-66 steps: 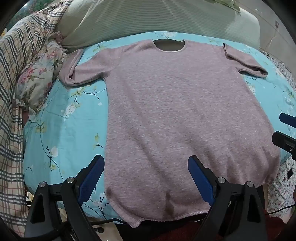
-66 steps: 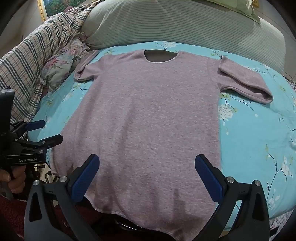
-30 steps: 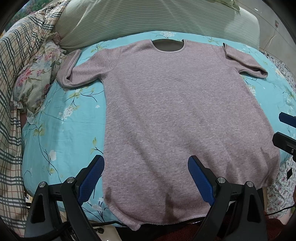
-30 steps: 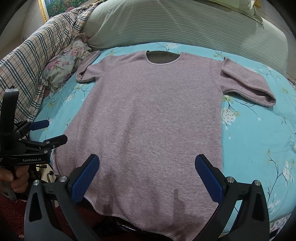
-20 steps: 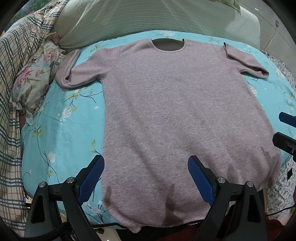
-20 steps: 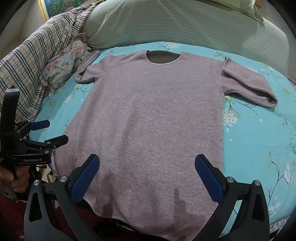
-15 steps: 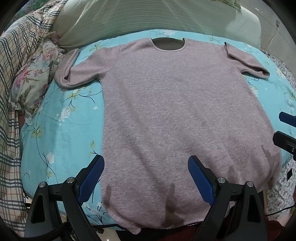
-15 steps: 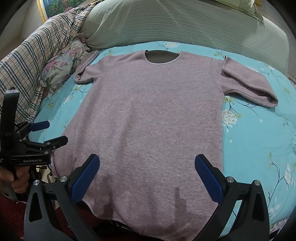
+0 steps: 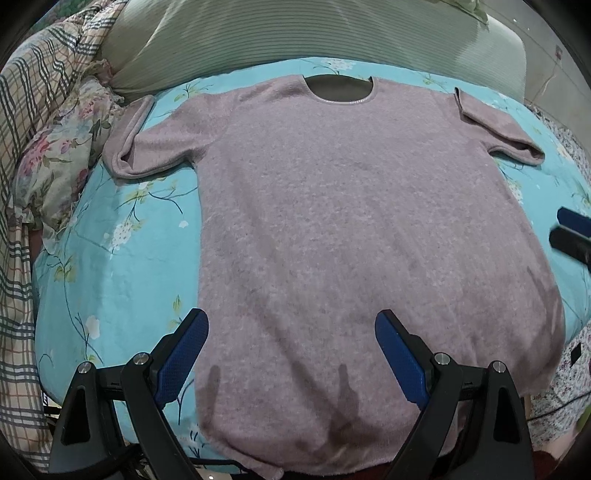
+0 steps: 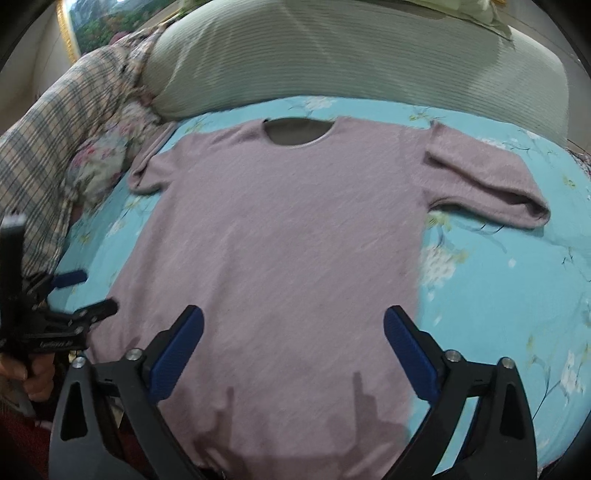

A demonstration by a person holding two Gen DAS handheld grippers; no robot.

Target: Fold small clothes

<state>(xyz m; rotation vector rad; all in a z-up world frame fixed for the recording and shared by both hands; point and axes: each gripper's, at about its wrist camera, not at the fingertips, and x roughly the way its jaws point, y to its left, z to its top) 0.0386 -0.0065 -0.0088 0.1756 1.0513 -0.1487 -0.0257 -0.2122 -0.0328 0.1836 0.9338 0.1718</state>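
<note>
Pink short-sleeved knit top (image 9: 351, 229) lies flat and face up on the bed, spread over a turquoise floral bedsheet (image 9: 122, 236); not yet folded anywhere. Its long axis runs from the near edge of the bed, where the hem hangs just over, straight away toward the neckline (image 9: 340, 88) near the striped green bolster (image 9: 295, 33) at the head end. Sleeves point out toward the two side edges; the right sleeve (image 10: 491, 184) is doubled over on itself, the left sleeve (image 9: 144, 155) curls up at its cuff beside the floral pillow (image 9: 55, 166) and plaid blanket (image 9: 26, 110). Left tool (image 9: 291, 350) hangs above the hem, toward the top's left side, released, nothing between its blue pads, one pad over bare sheet and the other over cloth. Right tool (image 10: 293, 350) hangs above the hem toward the right side edge, jaws wide but closing slightly, nothing gripped; the view is smeared by motion. In the right wrist view the left tool shows at the lower left, held in the person's hand (image 10: 35, 373), just off the top's left hem corner. Judgement: each tool is nearest its own hem corner, so a lengthwise fold, hem carried away toward the neckline, is the readiest move; sleeves lie well apart from both tools and would need a longer reach.
</note>
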